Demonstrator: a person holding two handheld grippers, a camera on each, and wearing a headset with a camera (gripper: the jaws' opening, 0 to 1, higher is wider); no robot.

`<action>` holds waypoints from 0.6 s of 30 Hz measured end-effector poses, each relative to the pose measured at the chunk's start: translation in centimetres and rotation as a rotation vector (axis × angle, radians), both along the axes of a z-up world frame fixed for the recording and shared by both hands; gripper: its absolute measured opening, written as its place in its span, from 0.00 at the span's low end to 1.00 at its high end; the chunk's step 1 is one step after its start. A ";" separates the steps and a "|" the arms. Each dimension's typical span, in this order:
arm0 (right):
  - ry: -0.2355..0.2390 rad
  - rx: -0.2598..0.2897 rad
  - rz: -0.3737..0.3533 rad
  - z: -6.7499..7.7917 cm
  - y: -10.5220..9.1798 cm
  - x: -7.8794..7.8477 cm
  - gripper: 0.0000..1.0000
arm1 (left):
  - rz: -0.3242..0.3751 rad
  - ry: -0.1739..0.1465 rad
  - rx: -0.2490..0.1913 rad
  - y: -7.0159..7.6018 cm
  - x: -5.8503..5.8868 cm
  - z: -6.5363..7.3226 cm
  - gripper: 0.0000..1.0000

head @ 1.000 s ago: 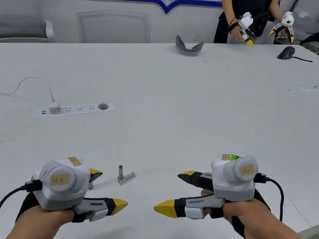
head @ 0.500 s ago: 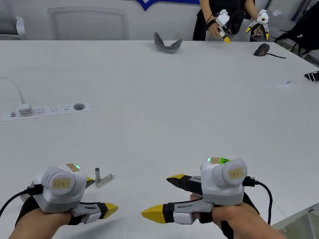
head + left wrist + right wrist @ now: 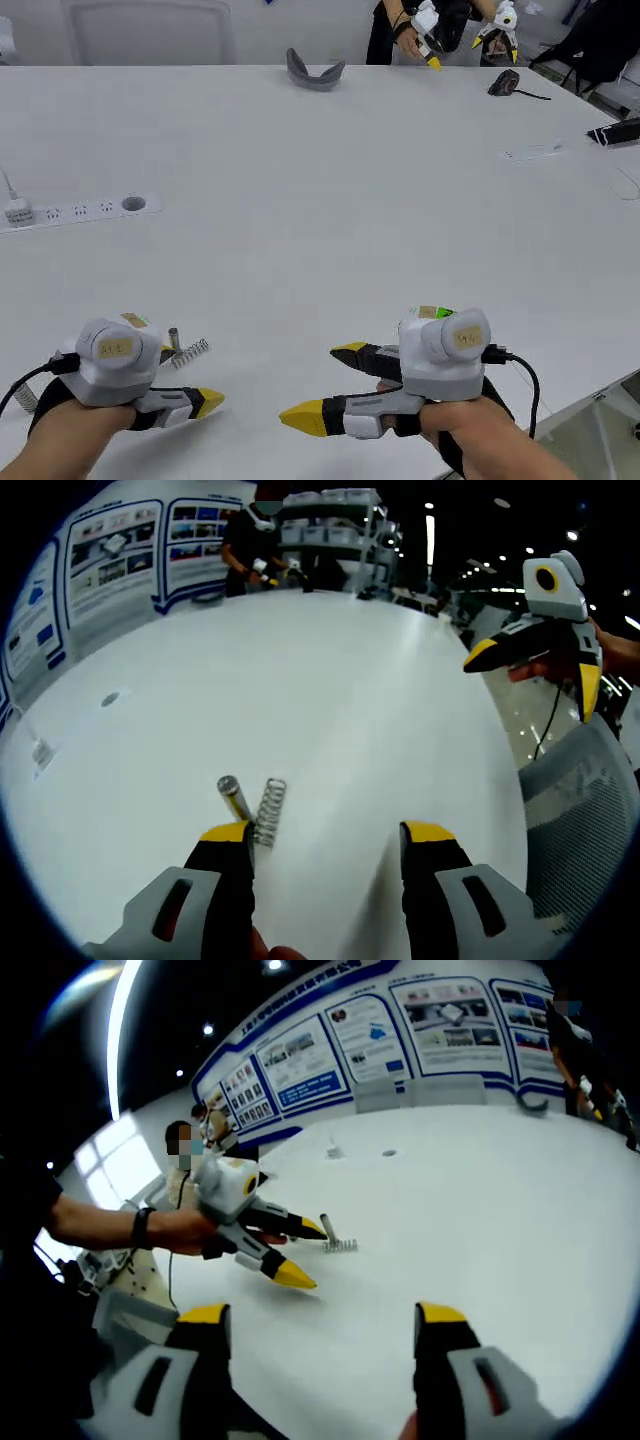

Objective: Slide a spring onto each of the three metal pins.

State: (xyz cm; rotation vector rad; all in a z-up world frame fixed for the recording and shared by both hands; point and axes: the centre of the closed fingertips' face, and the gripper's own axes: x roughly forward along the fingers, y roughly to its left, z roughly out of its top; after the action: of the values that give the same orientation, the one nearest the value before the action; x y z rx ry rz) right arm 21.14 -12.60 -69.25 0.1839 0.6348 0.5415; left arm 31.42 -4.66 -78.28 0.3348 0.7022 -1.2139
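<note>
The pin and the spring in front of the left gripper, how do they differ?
The pin is a smooth solid rod; the spring is an open wire coil. The pin stands upright on the table, while the spring lies on its side beside it. Both are silvery metal, just ahead of the open left gripper, and neither is gripped.

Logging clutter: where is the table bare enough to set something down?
Bare: the wide middle of the table, between power strip, grey curved piece at the far edge and right gripper. Crowded: beside the left gripper, where pin and spring lie.
</note>
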 end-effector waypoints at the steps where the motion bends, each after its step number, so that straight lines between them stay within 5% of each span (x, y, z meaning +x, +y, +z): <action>1: 0.001 -0.001 0.000 -0.1 0.0 0.0 0.76 | 0.001 0.003 0.002 0.0 0.0 -0.1 0.60; 11: 0.011 0.008 0.004 -0.4 0.1 0.0 0.76 | -0.031 0.021 -0.013 -0.3 -1.4 -0.1 0.54; 18: 0.017 0.012 -0.003 -0.5 -0.1 0.2 0.75 | -0.001 -0.001 -0.004 -0.9 -0.6 -0.4 0.52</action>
State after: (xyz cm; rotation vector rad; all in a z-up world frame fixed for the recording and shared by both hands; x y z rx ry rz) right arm 21.36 -12.71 -69.72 0.2011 0.6474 0.5416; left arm 30.81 -5.56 -78.72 0.3325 0.6981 -1.2161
